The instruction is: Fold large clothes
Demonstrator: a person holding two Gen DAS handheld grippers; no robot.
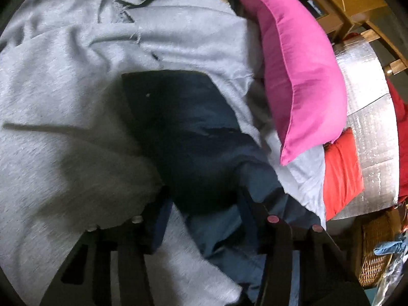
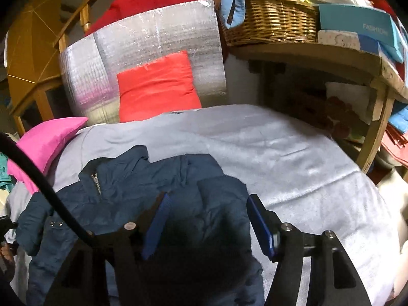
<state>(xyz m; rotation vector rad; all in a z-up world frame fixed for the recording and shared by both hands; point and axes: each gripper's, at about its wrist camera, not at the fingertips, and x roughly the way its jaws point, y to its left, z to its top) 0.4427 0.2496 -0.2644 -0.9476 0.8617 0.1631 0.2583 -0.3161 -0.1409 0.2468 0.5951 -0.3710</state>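
Note:
A crumpled navy jacket [image 1: 183, 127] lies on a pale grey cover [image 1: 63, 89] spread over a bed. In the left wrist view my left gripper [image 1: 204, 191] has a dark bulge of the jacket filling the gap between its pads, which press on it. In the right wrist view the same jacket [image 2: 122, 186], with its zip near the collar, sits at the near left of the cover [image 2: 280, 158]. My right gripper [image 2: 208, 196] hovers just over the jacket's right part. Both blue pads [image 2: 260, 227] show bare, and the fabric lies under them in shadow.
A pink pillow [image 1: 298, 76] and a red cushion [image 2: 155, 86] lean at the head of the bed against a silver foil mat [image 2: 153, 40]. A wooden shelf [image 2: 306, 53] with a wicker basket [image 2: 275, 17] and boxes stands to the right. A black cable [image 2: 38, 176] crosses the left.

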